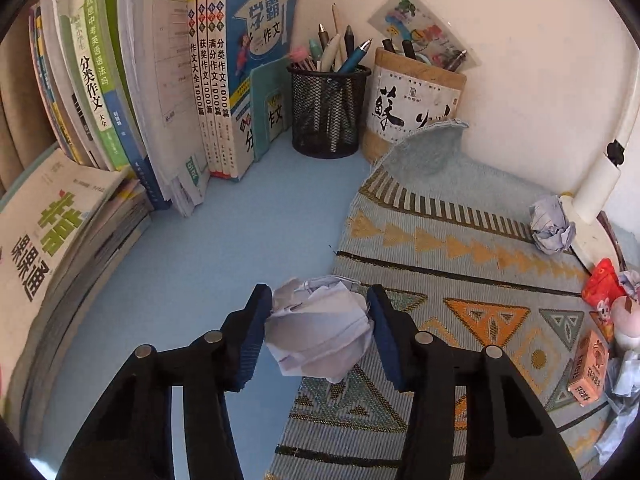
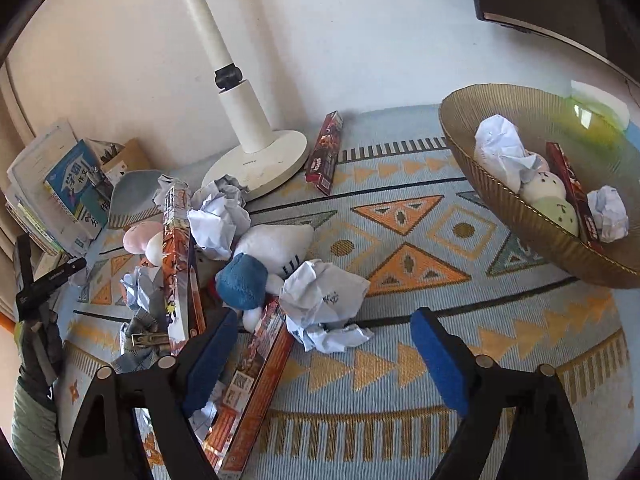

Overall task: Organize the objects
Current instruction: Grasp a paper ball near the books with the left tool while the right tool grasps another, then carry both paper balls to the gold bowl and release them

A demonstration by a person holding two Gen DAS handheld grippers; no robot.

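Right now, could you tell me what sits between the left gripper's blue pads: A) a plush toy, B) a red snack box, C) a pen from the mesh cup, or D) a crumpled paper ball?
D: the left gripper has its blue pads pressed against both sides of a crumpled paper ball at the edge of the patterned mat.

left gripper (image 1: 320,320): angled down, pads pressed on a paper ball (image 1: 320,328) | right gripper (image 2: 324,348): angled down, jaws wide apart, nothing between them
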